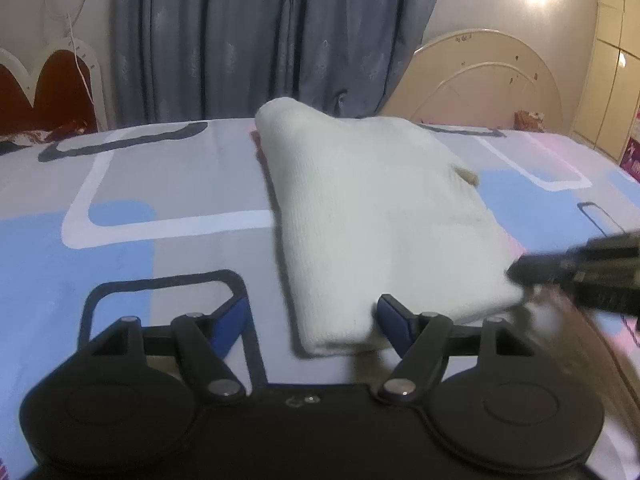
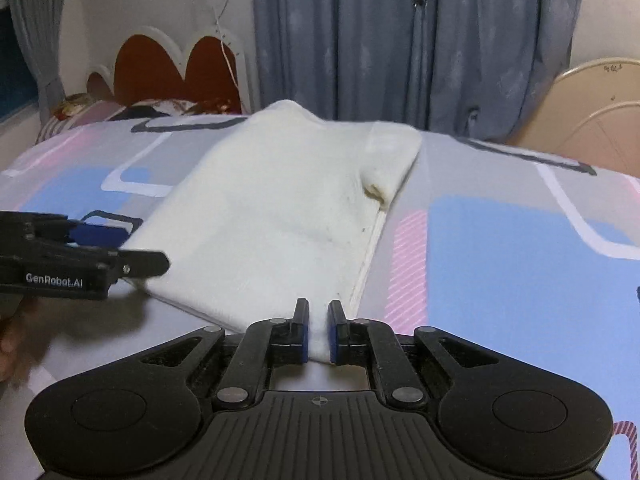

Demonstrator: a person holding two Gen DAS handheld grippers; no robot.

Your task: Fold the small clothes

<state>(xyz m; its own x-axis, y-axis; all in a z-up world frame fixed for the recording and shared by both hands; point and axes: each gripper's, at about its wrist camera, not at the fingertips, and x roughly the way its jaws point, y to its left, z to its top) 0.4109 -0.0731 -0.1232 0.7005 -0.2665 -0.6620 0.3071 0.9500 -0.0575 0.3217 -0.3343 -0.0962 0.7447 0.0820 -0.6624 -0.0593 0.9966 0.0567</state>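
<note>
White knit garment point(image 2: 276, 208) flat on patterned bedsheet point(image 2: 500, 248), near hem pinched between right gripper point(image 2: 319, 332) jaws, nearly closed on it. Left gripper point(image 1: 312, 320) wide open, straddling near corner, holding nothing. Close left before lifting; raise both evenly.

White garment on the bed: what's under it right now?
The white garment lies on the patterned bedsheet. A pink-red sliver peeks out at its far left edge; what that is stays covered.

Your garment point(image 2: 276, 208) lies on the bedsheet point(image 2: 500, 240), curtain point(image 2: 400, 40) behind it, left gripper point(image 1: 310, 320) at its near-left corner, right gripper point(image 2: 319, 330) at its near edge.
</note>
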